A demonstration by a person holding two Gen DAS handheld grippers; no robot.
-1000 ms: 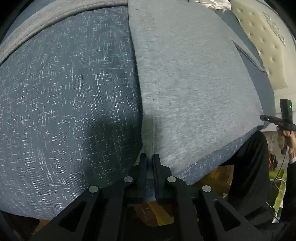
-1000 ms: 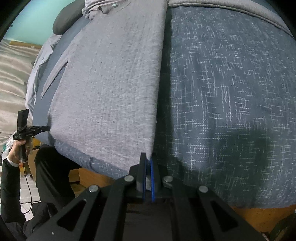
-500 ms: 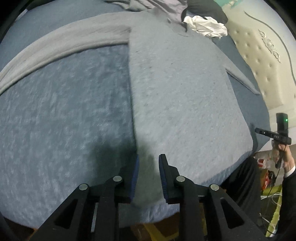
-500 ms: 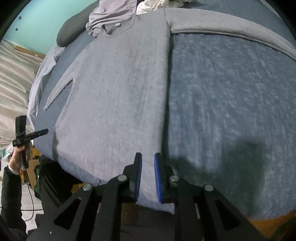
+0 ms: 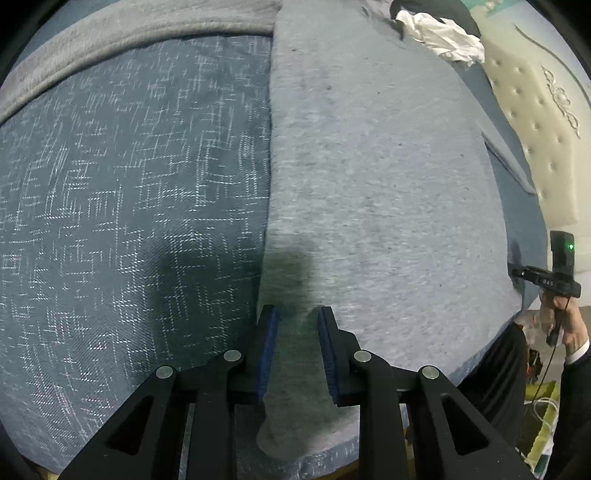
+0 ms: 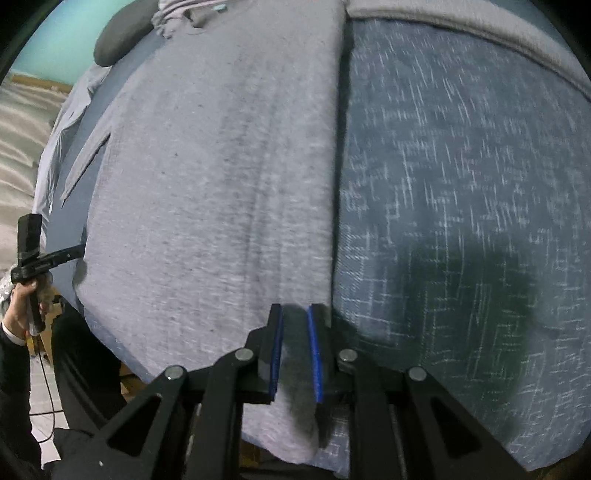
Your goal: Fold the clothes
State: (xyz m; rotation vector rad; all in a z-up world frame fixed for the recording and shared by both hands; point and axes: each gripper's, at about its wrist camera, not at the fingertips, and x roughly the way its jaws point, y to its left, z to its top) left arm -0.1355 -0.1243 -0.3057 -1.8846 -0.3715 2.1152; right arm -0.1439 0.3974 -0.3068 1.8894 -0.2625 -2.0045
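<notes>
Both tongs (image 5: 297,321) have released the grey sweater (image 5: 369,184).

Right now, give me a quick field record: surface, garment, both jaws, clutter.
surface: bed with blue patterned cover
garment: grey long-sleeved top spread flat, one sleeve lying straight out across the cover
left gripper: jaws parted, over the top's lower corner, pads not pressing the cloth
right gripper: jaws parted narrowly, over the opposite lower corner, pads not pressing
clutter: white cloth and dark item near the top's collar
headboard: cream tufted headboard
</notes>
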